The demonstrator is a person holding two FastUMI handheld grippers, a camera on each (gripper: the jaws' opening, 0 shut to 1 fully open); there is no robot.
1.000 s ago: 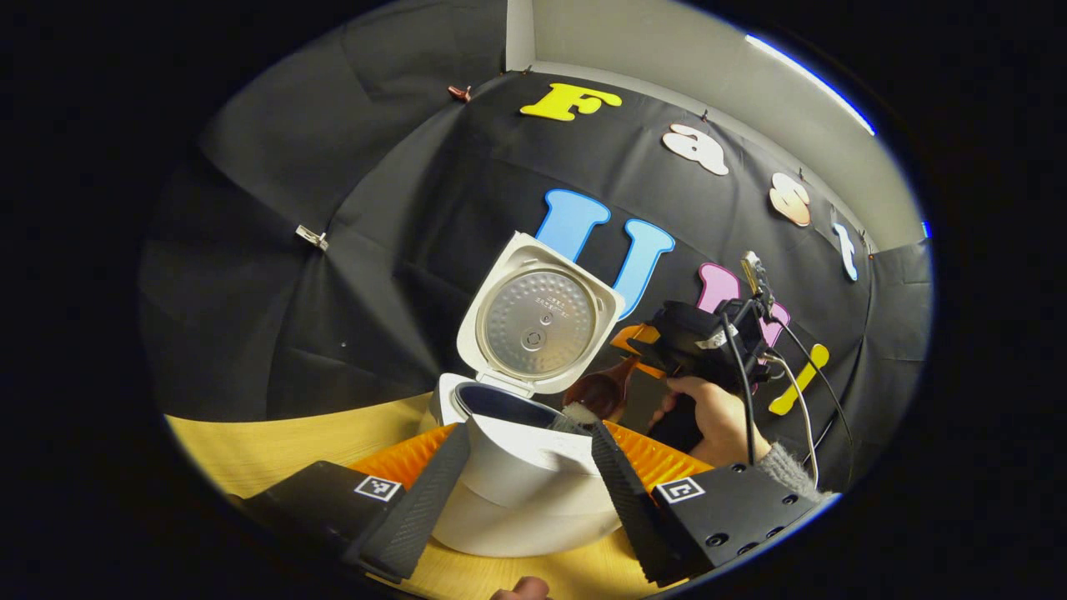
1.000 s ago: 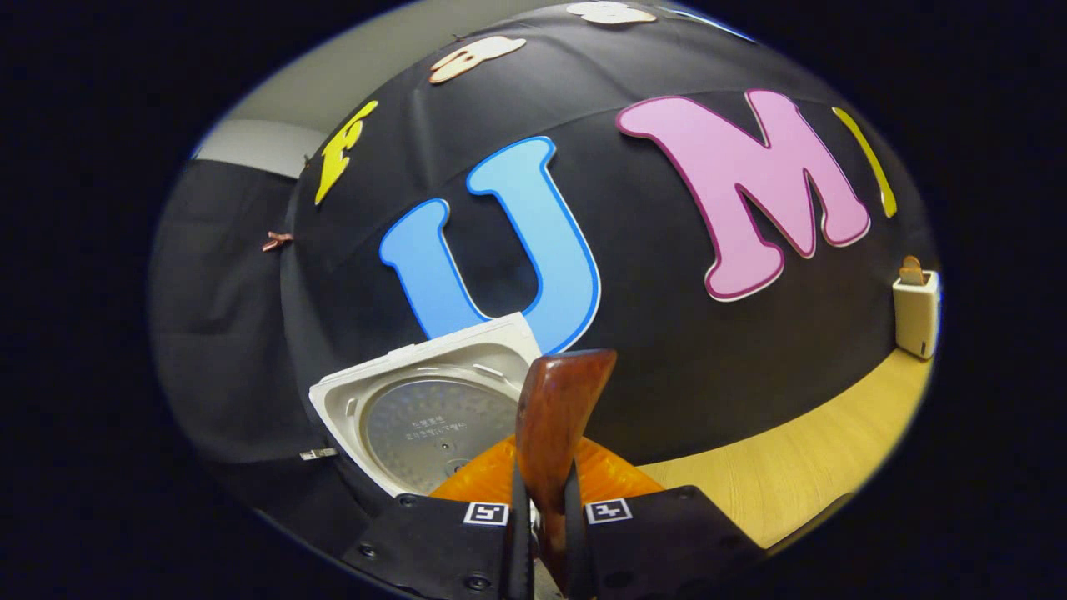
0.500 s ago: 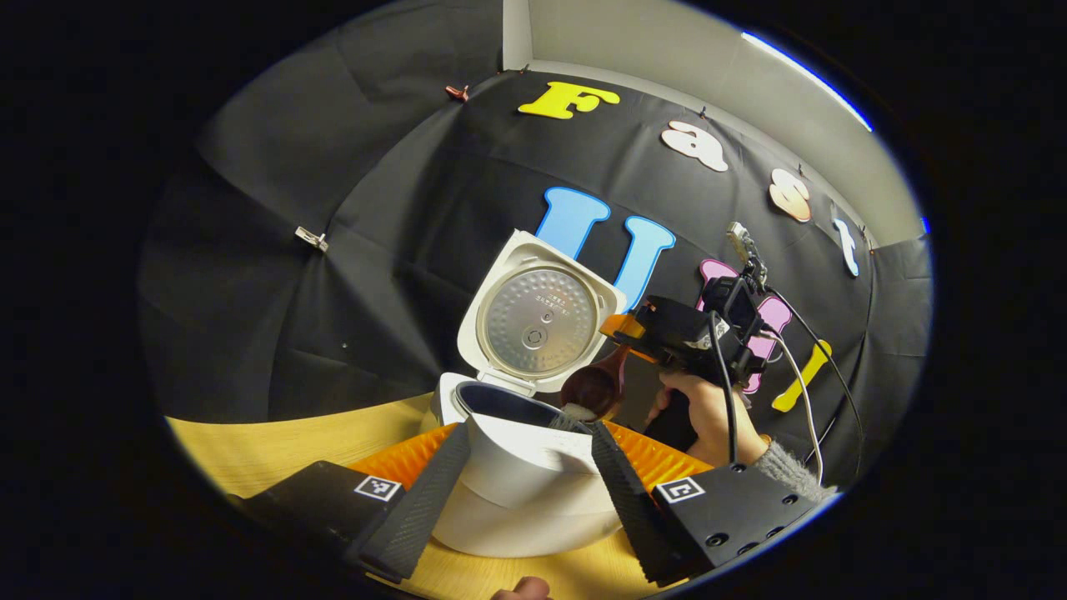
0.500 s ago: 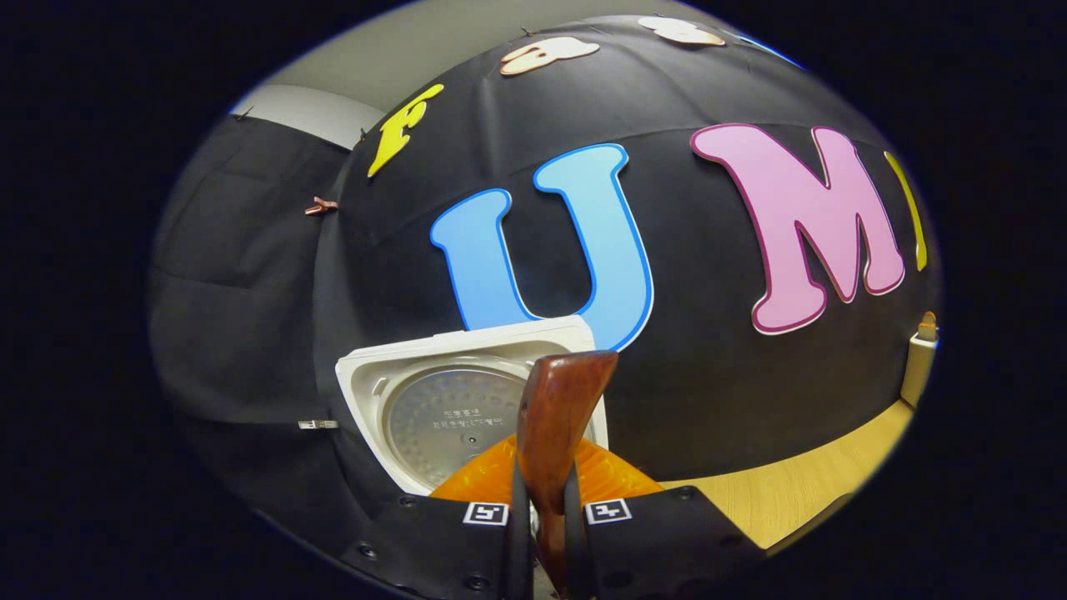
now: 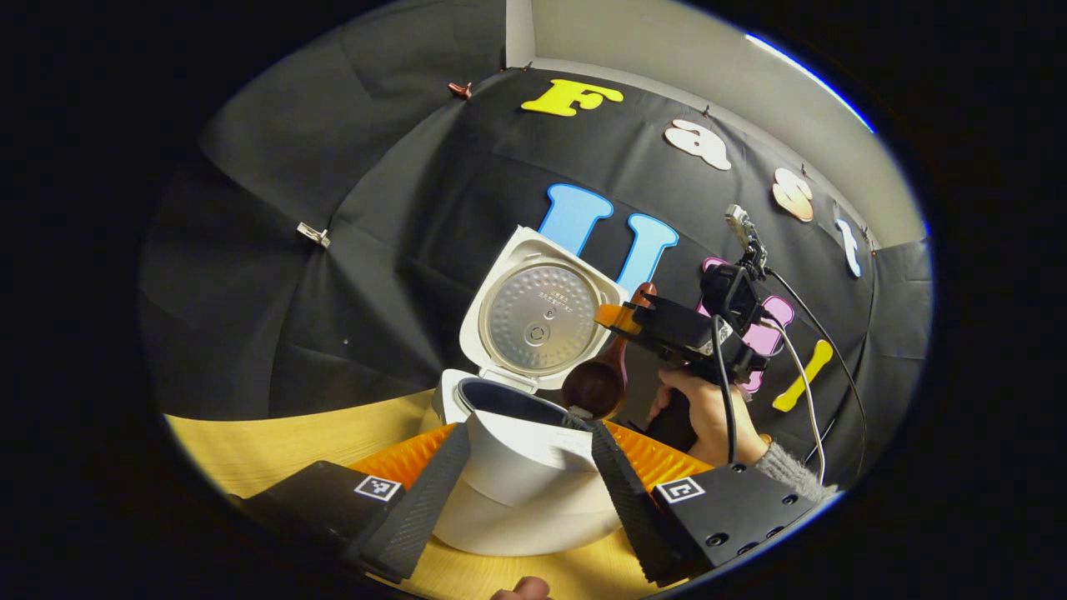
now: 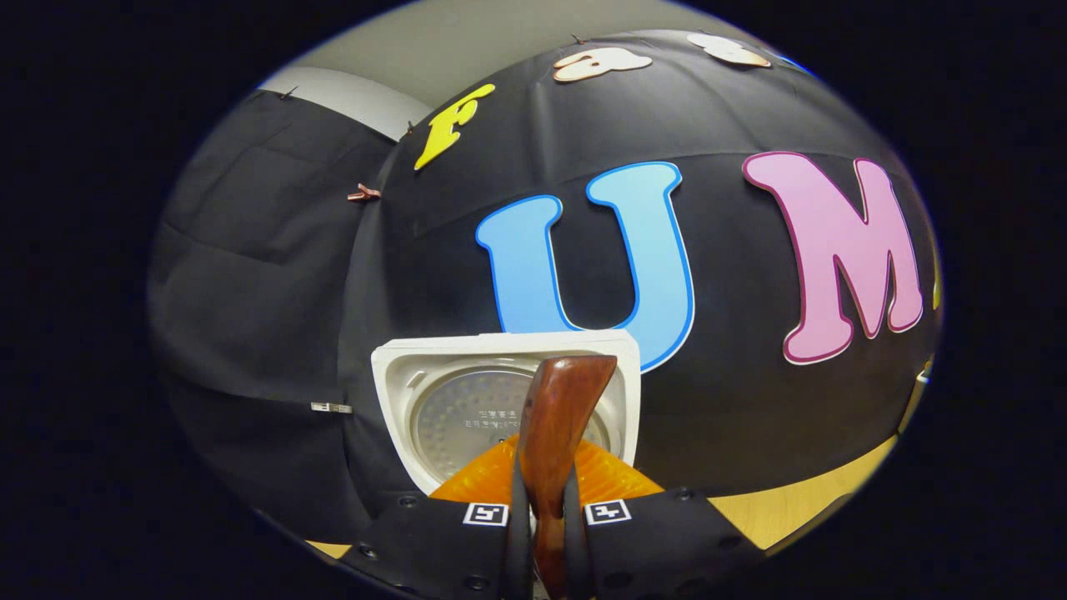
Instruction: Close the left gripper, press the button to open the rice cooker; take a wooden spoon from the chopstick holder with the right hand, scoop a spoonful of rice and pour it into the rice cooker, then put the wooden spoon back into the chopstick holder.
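Note:
The white rice cooker (image 5: 517,492) stands on the wooden table with its lid (image 5: 538,317) swung up and open. My left gripper (image 5: 529,432) is open, its fingers on either side of the cooker's front as I see it. To the right, a hand (image 5: 708,412) holds my right gripper (image 5: 621,318), which is shut on the dark wooden spoon. The spoon's bowl (image 5: 593,387) hangs at the right rim of the pot. In the right gripper view the spoon handle (image 6: 560,408) rises between the fingers of the right gripper (image 6: 546,521), in front of the lid (image 6: 467,400).
Light wooden table (image 5: 275,442) runs to the left of the cooker and shows again as table (image 6: 792,508) low on the right. Cables (image 5: 800,367) trail from the right gripper. A fingertip (image 5: 521,590) shows at the bottom edge. The black cloth wall stands close behind the cooker.
The right gripper has swung left and a little upward toward the open lid, carrying the spoon. The lid now sits nearer the middle of the right gripper view. The left gripper has held still.

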